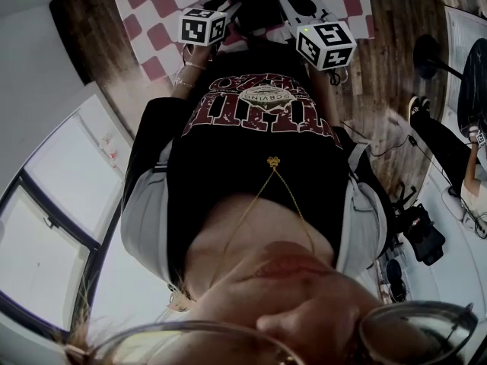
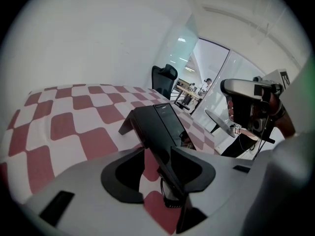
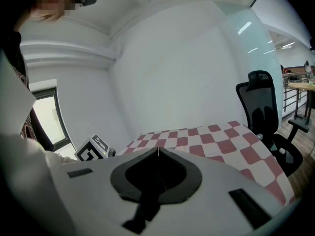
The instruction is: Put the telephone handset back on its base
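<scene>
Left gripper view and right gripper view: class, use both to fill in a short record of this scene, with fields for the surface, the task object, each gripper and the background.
Surface: red-and-white checked tablecloth
Task object: black telephone, sloped, standing on the cloth
Left gripper: jaws apart, the telephone's near end between them, the left pad clear of it
Right gripper: jaws together, nothing between them
Handset seated on base: cannot tell
Background: black office chair beyond the table
</scene>
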The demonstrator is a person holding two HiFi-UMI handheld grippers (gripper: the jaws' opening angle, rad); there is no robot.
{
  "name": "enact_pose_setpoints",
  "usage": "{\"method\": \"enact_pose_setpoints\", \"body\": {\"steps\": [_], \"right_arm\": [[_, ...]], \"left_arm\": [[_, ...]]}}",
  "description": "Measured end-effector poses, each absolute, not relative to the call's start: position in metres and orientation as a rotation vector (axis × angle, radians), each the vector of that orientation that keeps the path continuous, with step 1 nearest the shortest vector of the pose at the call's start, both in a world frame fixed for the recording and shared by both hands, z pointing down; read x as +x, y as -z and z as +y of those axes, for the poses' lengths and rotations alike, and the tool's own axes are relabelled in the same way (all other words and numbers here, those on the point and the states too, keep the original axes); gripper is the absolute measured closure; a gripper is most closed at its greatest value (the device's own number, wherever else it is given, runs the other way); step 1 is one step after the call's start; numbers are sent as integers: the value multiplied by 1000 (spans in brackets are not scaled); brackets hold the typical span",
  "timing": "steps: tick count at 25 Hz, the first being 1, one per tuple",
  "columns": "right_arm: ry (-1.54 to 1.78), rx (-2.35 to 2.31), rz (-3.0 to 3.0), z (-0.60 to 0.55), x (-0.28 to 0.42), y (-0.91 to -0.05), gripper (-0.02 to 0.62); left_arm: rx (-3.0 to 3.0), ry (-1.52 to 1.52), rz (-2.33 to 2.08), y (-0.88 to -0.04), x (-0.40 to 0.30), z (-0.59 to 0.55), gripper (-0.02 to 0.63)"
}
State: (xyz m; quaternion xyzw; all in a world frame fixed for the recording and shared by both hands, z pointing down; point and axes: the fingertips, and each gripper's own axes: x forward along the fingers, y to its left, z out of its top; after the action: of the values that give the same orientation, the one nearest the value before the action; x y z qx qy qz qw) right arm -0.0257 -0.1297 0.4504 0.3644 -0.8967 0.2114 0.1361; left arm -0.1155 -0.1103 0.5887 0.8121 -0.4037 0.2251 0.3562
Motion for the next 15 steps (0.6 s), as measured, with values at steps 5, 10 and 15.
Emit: {"method": "enact_pose_setpoints", "body": {"steps": [5,10,15], "right_arm": [[-616,1053,-2588,-128,-25,-453,574],[-623,1048,-2580,-127,-25,-457,574],[-634,1044,-2571,-125,-24,-461,574]], "left_arm": [[2088,-581,-1035,-597,-117,-106,434],[2104,-563,-1031,-591,-117,-105,450],[2127,-577,-1034,-585,-117,-106,477]]}}
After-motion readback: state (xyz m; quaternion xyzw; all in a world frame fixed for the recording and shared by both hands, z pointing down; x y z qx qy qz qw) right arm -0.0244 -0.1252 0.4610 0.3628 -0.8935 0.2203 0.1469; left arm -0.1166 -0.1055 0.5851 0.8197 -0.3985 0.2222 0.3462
